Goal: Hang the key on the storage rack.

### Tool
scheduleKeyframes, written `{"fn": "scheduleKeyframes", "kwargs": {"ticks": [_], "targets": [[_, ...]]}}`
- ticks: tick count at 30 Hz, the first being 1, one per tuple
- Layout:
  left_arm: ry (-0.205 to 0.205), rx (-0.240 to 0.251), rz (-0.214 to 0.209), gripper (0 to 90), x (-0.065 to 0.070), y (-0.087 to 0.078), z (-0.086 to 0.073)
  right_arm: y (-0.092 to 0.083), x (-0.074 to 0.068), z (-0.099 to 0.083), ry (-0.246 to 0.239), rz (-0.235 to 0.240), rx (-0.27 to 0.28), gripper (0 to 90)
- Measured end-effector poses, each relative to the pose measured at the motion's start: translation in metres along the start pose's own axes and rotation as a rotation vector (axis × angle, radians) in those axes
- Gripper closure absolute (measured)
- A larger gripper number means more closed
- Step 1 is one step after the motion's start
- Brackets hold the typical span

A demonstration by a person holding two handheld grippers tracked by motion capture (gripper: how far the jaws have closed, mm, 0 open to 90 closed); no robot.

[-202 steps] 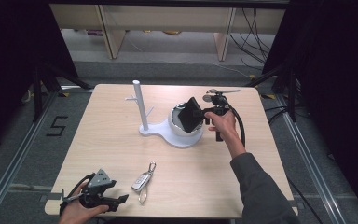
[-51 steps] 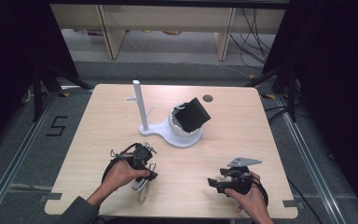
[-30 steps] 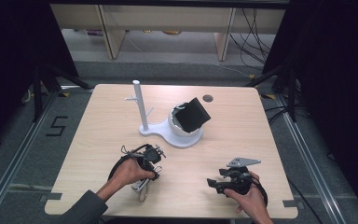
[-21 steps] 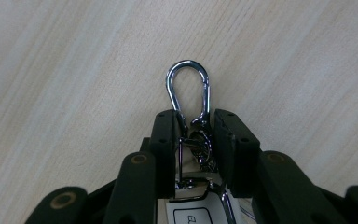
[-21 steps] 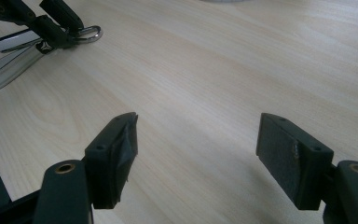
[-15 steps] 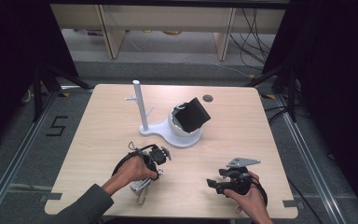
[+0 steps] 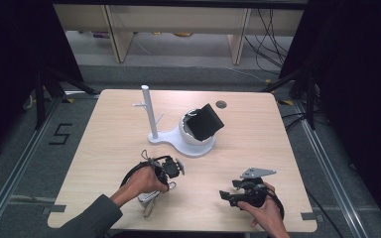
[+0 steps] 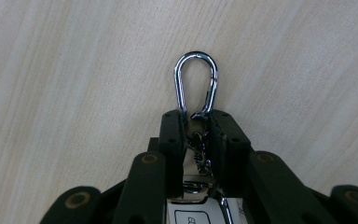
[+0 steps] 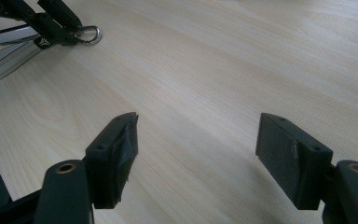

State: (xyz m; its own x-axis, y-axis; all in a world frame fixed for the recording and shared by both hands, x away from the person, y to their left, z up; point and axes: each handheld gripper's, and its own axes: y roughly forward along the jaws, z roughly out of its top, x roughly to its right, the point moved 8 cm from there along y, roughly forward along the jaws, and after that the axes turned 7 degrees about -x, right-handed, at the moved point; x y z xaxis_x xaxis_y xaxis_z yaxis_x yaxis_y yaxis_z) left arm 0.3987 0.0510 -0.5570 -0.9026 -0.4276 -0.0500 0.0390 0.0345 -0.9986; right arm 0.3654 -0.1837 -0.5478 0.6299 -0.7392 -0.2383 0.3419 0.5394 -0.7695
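Pale wood table (image 7: 104, 144) over grey floor (image 7: 15, 148); left hand-held gripper (image 7: 171, 168) pinching carabiner (image 8: 196, 81), right hand-held gripper (image 7: 228, 196) wide

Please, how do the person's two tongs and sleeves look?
Both tongs, left and right, are black, with blocky black pads and brass-coloured rivets. The right carries a grey three-cornered plate. Black cables loop from each. The left arm wears a dark grey sleeve.

Left gripper (image 7: 171, 168) over keyring (image 7: 149, 201); right gripper (image 7: 235, 194) apart.
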Motion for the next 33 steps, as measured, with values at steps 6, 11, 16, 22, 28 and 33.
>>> {"fn": "scheduleKeyframes", "kwargs": {"ticks": [6, 11, 16, 22, 28, 33], "targets": [[0.008, 0.015, -0.003, 75.3, -0.001, 0.0, -0.001, 0.0, 0.001, 0.0, 0.003, -0.01, 0.001, 30.5], [0.003, 0.029, -0.025, 75.4, 0.0, -0.005, -0.004, 0.0, 0.002, 0.0, 0.004, -0.007, 0.004, 30.6], [-0.001, 0.056, -0.036, 75.4, -0.002, -0.01, -0.006, 0.0, 0.002, -0.001, 0.004, -0.006, -0.001, 30.6], [-0.021, 0.1, -0.043, 75.4, -0.008, -0.027, -0.012, 0.001, 0.001, -0.001, 0.014, -0.001, -0.008, 30.5], [-0.061, 0.135, -0.016, 75.4, -0.021, -0.048, -0.024, 0.002, 0.002, -0.002, 0.007, -0.006, -0.008, 30.5], [-0.105, 0.184, 0.006, 75.4, -0.036, -0.075, -0.035, 0.003, 0.001, -0.003, 0.02, -0.002, -0.018, 30.5]]}}
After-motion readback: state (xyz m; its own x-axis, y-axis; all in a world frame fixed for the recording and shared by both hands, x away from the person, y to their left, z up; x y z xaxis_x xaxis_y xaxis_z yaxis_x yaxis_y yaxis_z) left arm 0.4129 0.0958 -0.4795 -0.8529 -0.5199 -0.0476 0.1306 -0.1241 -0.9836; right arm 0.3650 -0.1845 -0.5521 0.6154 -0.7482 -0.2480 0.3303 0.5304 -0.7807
